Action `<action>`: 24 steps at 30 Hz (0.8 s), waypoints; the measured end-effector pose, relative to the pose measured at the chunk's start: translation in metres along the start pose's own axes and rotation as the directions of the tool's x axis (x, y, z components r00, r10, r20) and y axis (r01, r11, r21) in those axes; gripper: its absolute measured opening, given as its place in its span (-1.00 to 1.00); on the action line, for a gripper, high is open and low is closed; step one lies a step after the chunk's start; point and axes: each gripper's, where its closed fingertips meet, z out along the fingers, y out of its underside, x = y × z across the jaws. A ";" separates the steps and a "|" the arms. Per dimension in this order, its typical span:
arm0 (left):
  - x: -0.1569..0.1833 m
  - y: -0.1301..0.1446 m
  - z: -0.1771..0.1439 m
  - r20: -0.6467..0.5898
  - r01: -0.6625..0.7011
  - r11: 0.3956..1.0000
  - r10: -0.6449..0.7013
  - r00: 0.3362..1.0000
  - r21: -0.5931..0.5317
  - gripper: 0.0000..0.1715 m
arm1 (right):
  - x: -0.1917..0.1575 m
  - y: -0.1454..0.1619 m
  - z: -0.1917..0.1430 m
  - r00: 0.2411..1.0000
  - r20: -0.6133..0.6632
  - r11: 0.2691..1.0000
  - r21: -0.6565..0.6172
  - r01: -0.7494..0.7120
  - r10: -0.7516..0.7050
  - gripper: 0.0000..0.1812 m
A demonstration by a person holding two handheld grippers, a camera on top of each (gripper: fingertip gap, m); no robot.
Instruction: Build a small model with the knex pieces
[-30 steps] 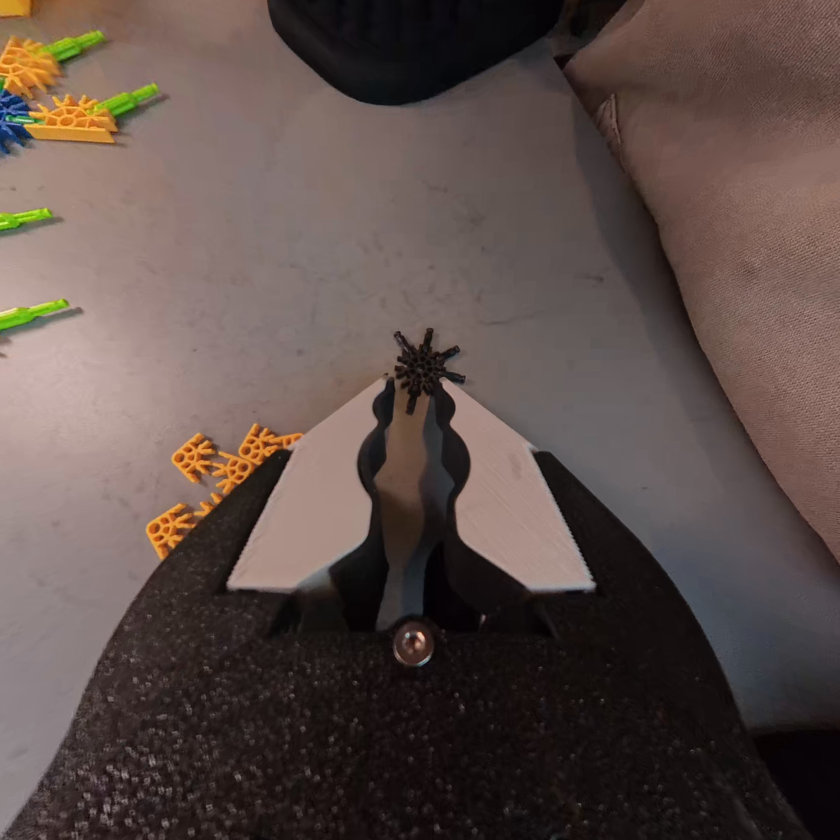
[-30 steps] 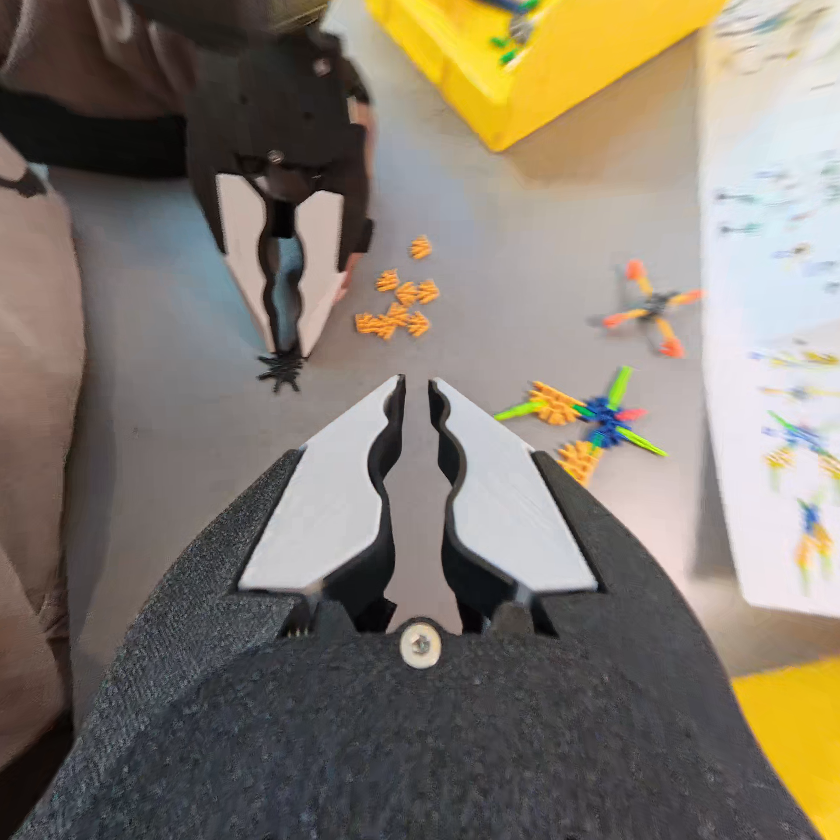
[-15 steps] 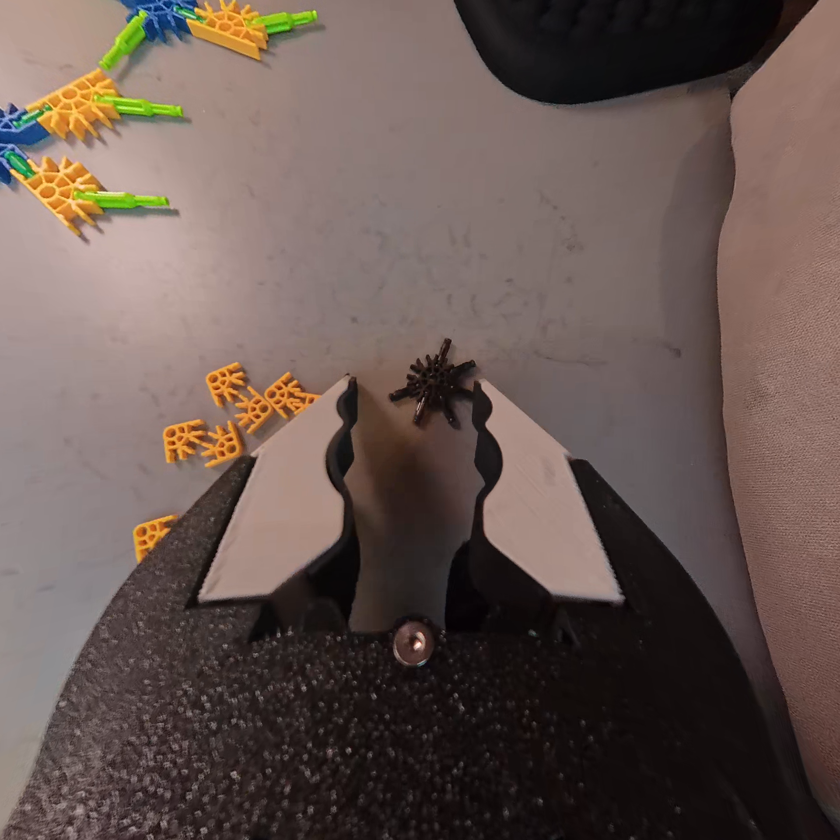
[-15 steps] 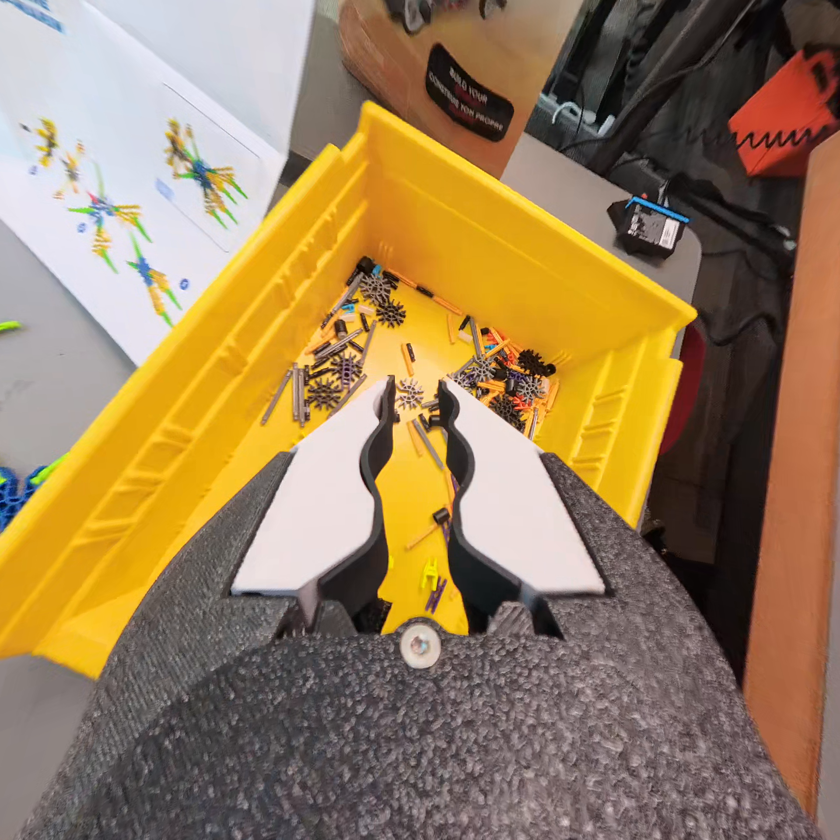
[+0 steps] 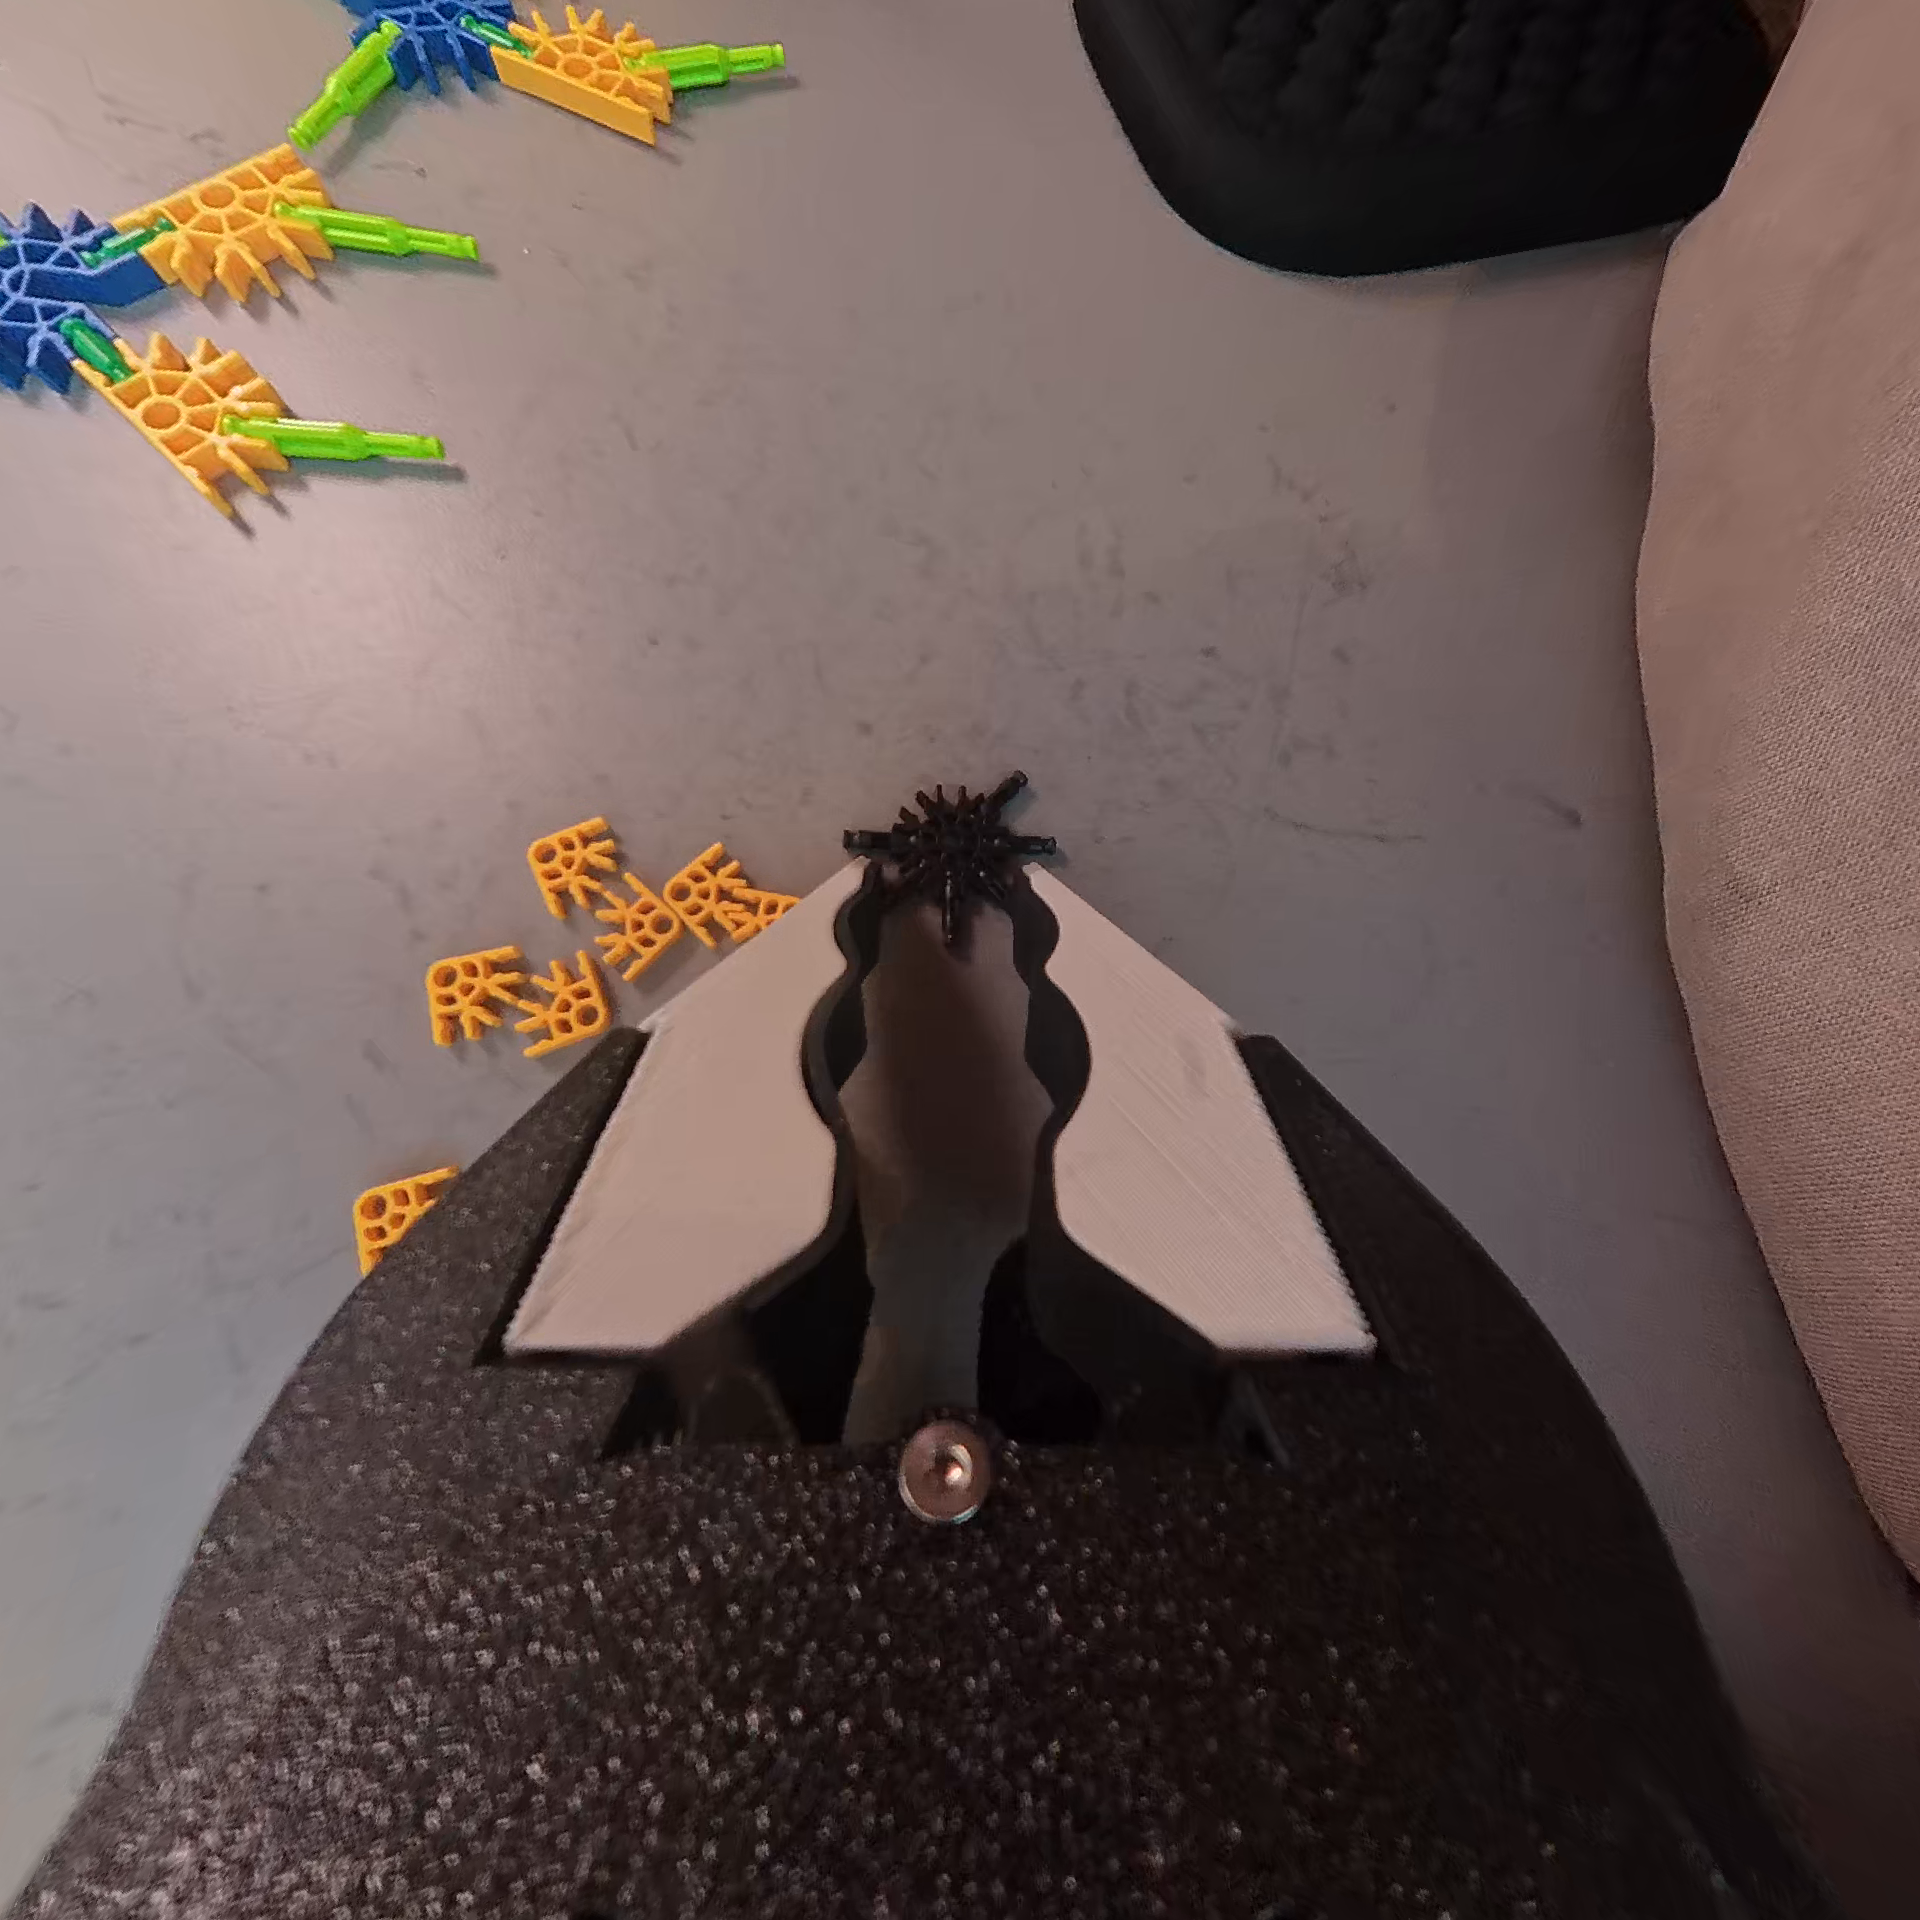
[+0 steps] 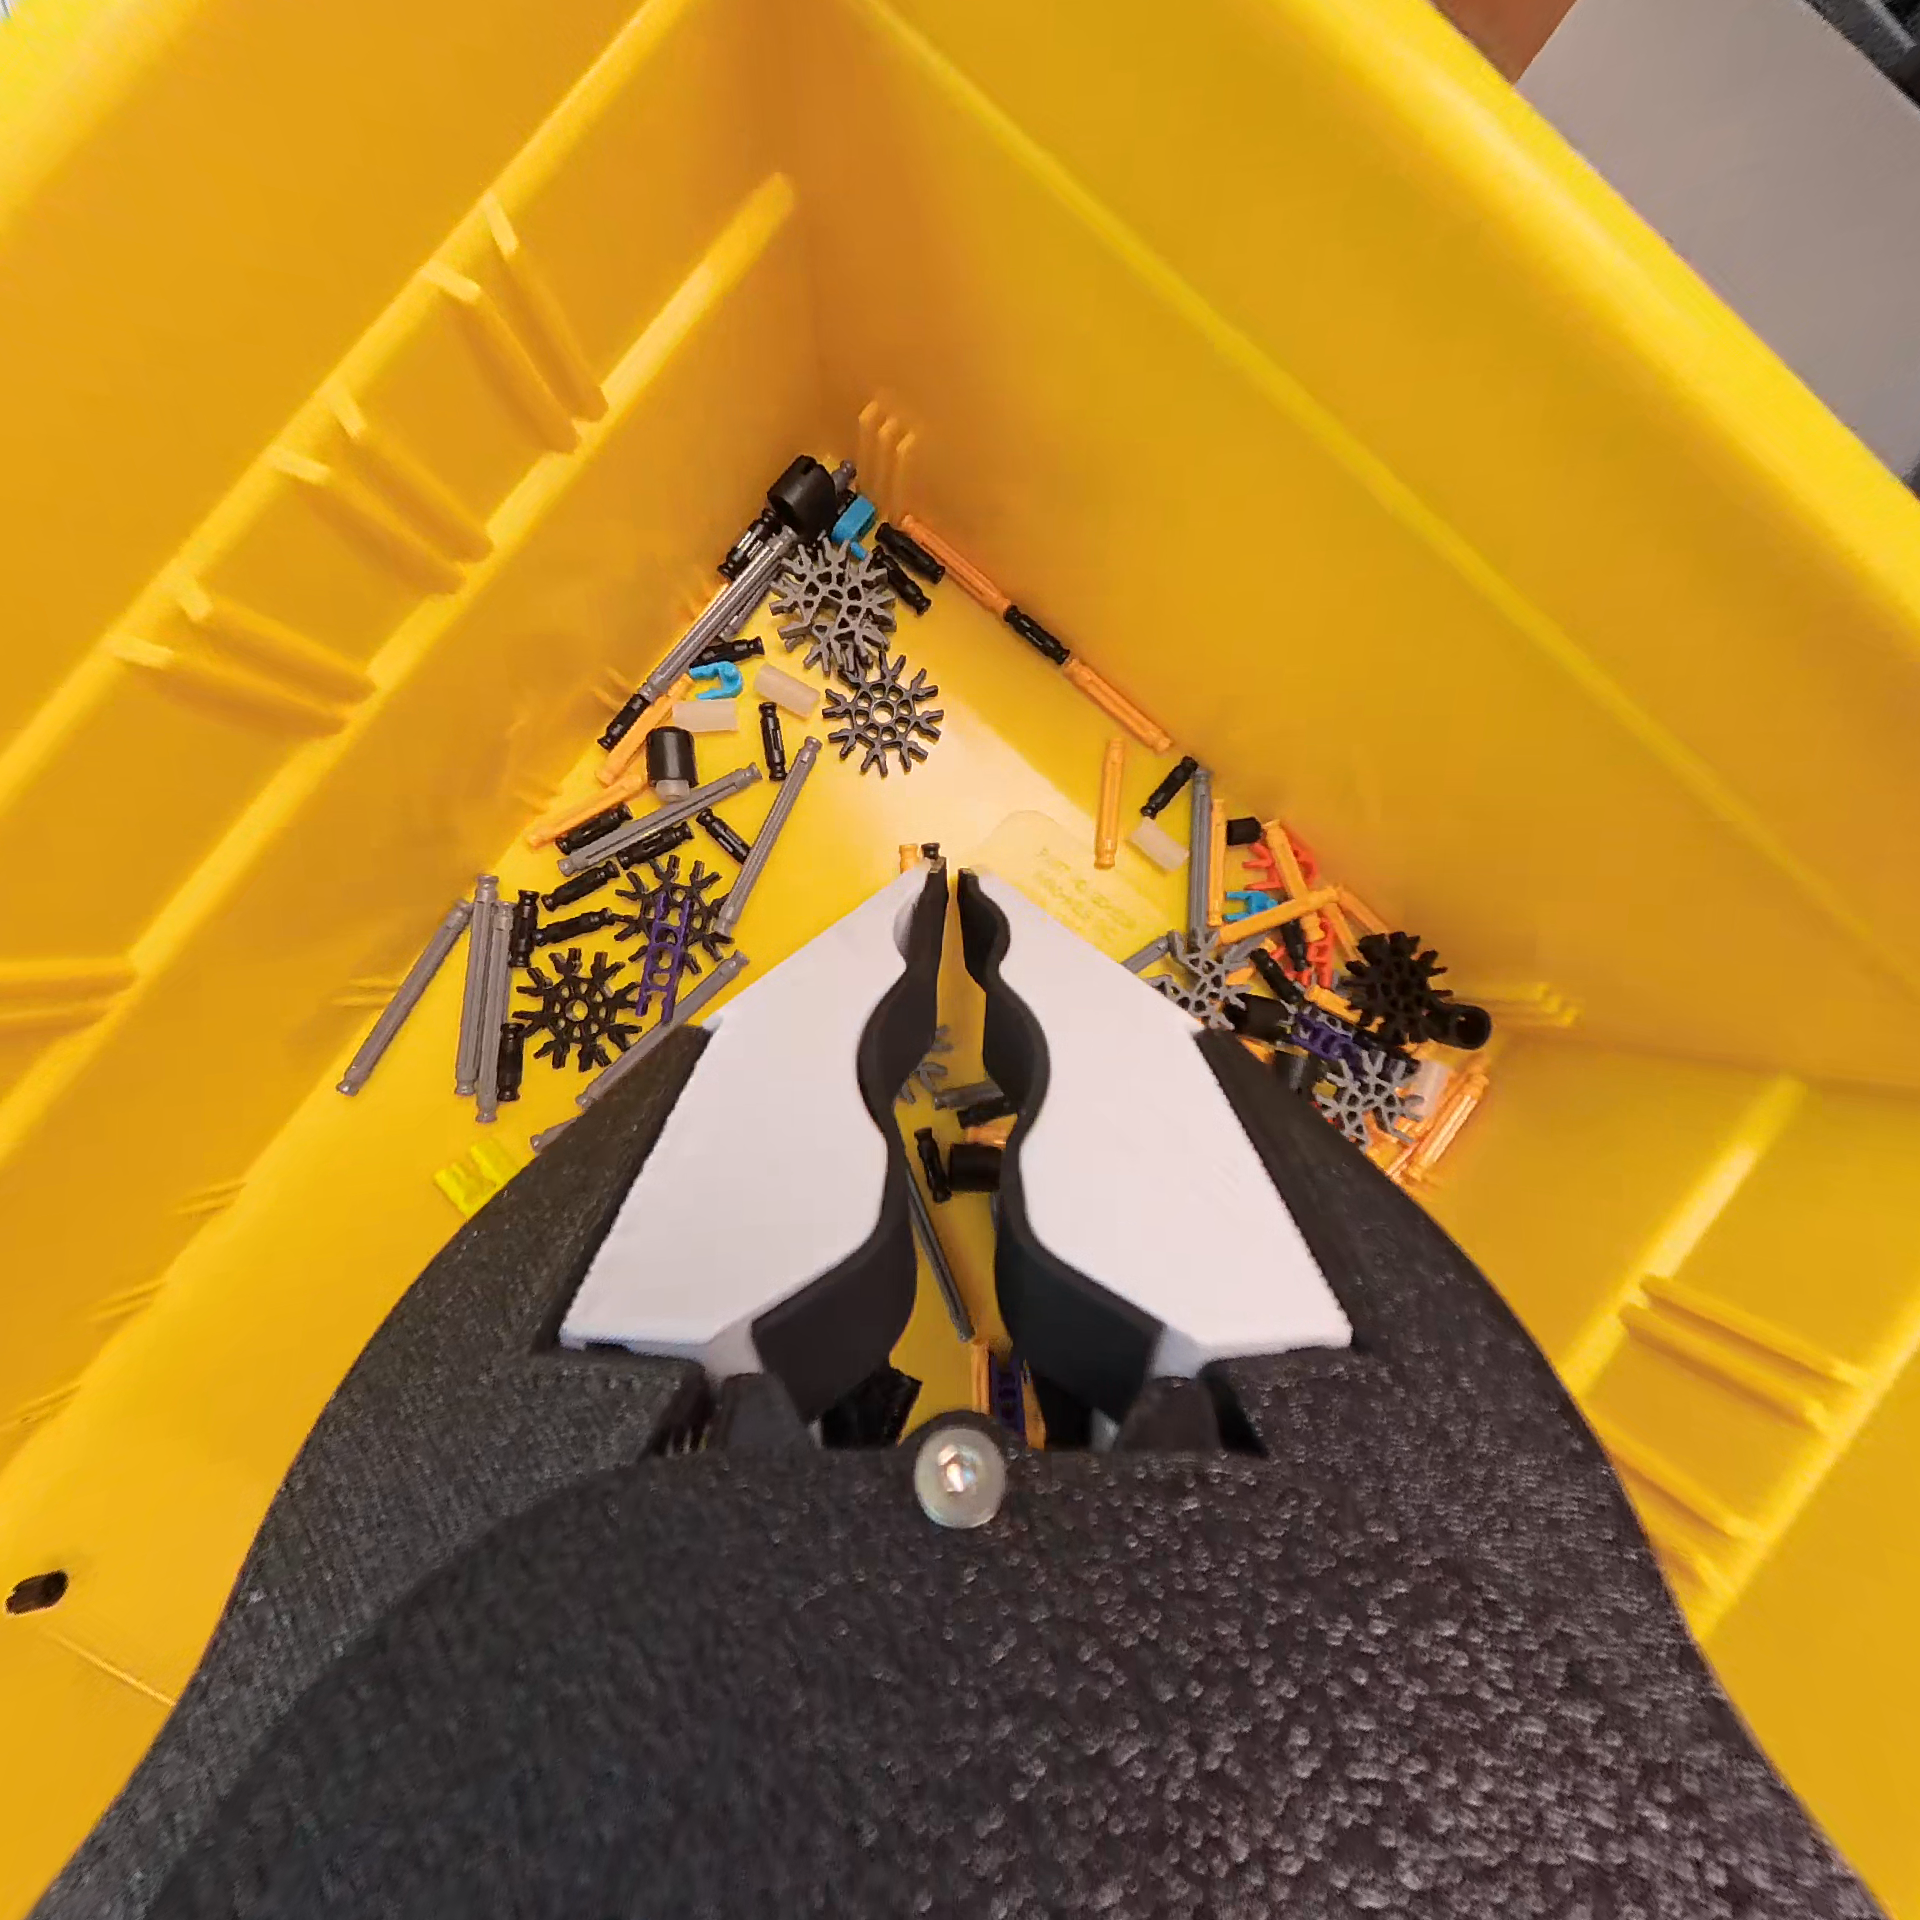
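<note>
In the left wrist view my left gripper (image 5: 948, 878) is shut on a black snowflake-shaped connector (image 5: 951, 847), held at the fingertips just above the grey table (image 5: 935, 520). In the right wrist view my right gripper (image 6: 951, 885) is deep inside a yellow bin (image 6: 1247, 364), low over its floor. Its jaws are shut to a thin slit. A tiny black and orange piece (image 6: 925, 854) shows right at the tips; I cannot tell whether it is gripped. Grey connectors (image 6: 881, 715), black connectors (image 6: 575, 1010) and grey rods (image 6: 483, 997) lie around it.
Several small orange connectors (image 5: 623, 925) lie just left of my left gripper. A blue, orange and green assembly (image 5: 208, 239) lies at the far left. A black object (image 5: 1403, 125) sits at the top, beige cloth (image 5: 1787, 727) along the right. More mixed parts (image 6: 1351, 997) fill the bin's right corner. Left tips to right tips: about 50 centimetres.
My left gripper let go of the black connector, opened, then closed on it again. My right gripper swung from the table to the yellow bin, dropped inside and closed its jaws.
</note>
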 end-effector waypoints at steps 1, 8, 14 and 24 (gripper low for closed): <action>0.000 0.000 0.000 -0.003 0.004 1.000 -0.004 1.000 0.006 -0.71 | 0.000 0.000 0.000 1.000 0.005 1.000 0.002 -0.002 0.002 -1.00; -0.001 0.000 0.000 -0.012 0.007 1.000 -0.007 1.000 0.026 -0.72 | -0.003 0.003 -0.002 1.000 0.024 1.000 0.006 -0.001 0.001 -0.96; -0.001 0.000 0.000 -0.013 0.006 0.999 -0.005 1.000 0.034 -0.72 | -0.008 0.006 -0.005 0.999 0.029 1.000 0.000 0.030 -0.030 -0.93; -0.001 -0.001 0.000 -0.018 0.007 0.999 -0.007 1.000 0.043 -0.72 | -0.019 0.013 -0.010 0.994 0.024 0.994 0.007 0.109 -0.109 -0.89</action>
